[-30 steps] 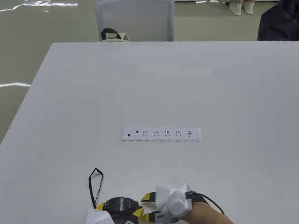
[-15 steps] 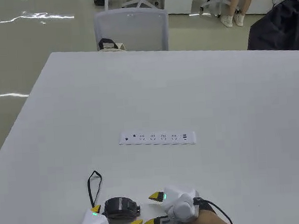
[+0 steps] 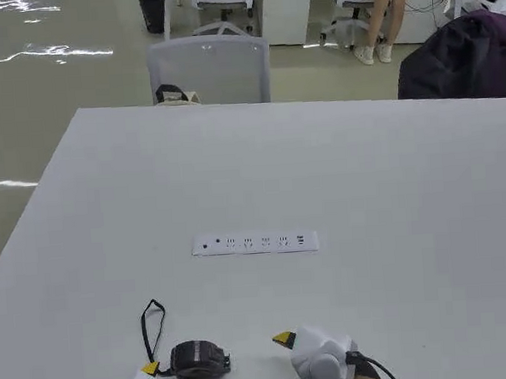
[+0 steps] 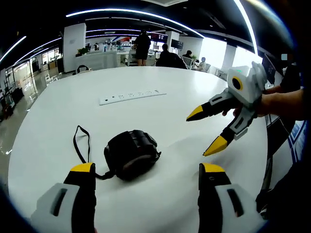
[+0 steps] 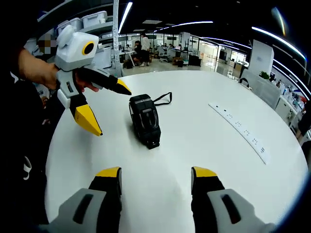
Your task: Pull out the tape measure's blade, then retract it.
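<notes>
A black tape measure (image 3: 199,359) lies on the white table (image 3: 320,168) near its front edge, blade wound in, with a black strap (image 3: 150,325) looping off to its left. My left gripper (image 3: 153,376) sits just left of it and my right gripper (image 3: 277,364) a little to its right. In the left gripper view the tape measure (image 4: 132,153) rests just ahead of my open left gripper (image 4: 147,169), and the right gripper (image 4: 204,132) hovers open beyond it. In the right gripper view the tape measure (image 5: 145,119) lies ahead of my open right gripper (image 5: 156,172), untouched.
A white power strip (image 3: 255,243) lies mid-table, beyond the tape measure. A grey chair (image 3: 209,70) stands at the table's far edge and a dark jacket (image 3: 460,56) at the far right. People stand in the background.
Both grippers have let go of the tape measure and drawn back from it, jaws spread. The tape measure stays on the table. The head camera has tilted upward.
</notes>
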`<state>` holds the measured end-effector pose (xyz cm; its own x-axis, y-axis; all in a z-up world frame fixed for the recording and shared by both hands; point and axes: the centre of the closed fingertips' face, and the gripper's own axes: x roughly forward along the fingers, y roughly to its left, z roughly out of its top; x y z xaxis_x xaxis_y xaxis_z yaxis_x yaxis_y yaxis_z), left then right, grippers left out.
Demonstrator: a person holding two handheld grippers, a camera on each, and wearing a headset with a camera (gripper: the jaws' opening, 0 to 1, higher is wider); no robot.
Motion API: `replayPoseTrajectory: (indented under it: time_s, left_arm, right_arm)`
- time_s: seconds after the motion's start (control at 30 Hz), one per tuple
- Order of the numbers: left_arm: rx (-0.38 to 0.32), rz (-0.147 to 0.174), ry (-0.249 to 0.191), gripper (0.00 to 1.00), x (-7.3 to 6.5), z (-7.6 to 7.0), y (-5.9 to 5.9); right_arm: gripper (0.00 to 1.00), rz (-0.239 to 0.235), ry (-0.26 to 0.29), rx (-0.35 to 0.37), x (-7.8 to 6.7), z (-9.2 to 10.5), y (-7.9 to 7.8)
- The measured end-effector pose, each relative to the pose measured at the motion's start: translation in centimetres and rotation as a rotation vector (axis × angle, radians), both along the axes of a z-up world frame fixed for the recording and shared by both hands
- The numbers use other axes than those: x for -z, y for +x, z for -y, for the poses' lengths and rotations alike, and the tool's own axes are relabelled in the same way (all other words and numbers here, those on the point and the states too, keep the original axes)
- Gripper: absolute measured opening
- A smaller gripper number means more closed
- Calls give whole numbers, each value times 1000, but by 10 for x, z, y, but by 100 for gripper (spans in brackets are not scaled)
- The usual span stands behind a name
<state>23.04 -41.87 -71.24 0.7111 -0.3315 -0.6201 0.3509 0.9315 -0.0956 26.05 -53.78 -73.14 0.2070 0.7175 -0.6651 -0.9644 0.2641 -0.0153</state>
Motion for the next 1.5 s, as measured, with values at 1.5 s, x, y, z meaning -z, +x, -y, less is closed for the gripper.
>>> replayPoseTrajectory:
  time_s: [1.5]
  left_arm:
    - [199, 12, 41, 99, -31, -25, -56]
  right_arm:
    - [90, 35, 142, 364, -57, 120, -61]
